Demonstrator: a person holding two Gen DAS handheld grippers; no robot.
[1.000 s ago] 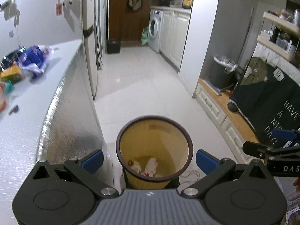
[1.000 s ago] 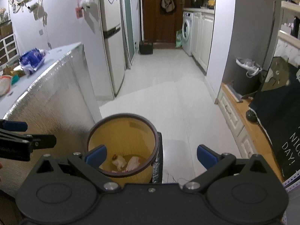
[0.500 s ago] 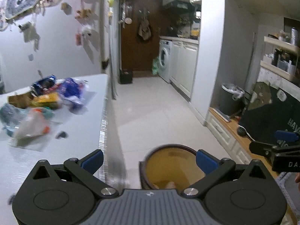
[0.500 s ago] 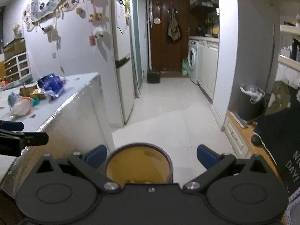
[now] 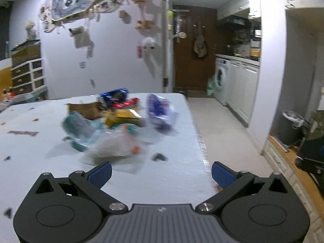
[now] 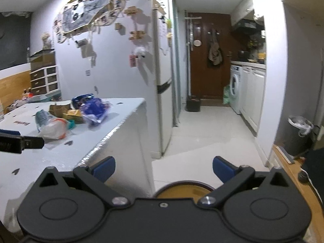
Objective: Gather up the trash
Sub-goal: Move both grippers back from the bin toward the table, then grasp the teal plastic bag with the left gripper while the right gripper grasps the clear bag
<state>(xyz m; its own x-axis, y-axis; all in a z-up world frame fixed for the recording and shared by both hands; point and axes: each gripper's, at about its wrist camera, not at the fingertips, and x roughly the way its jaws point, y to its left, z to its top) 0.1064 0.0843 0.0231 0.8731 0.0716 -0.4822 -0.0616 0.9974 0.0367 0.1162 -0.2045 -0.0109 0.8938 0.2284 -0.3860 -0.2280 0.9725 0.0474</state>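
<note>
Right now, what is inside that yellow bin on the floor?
Only a strip of the yellow bin and its bare inner wall shows beside the white table. The right claw covers its bottom, so its contents cannot be seen.

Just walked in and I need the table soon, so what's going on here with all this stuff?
Someone is clearing trash with a handheld gripper in each hand. Both the left gripper and the right gripper are open and empty. The left one points at a pile of wrappers and bags on the white table; the right one sits above the yellow bin on the floor beside the table. Nothing is being carried right now.
</note>
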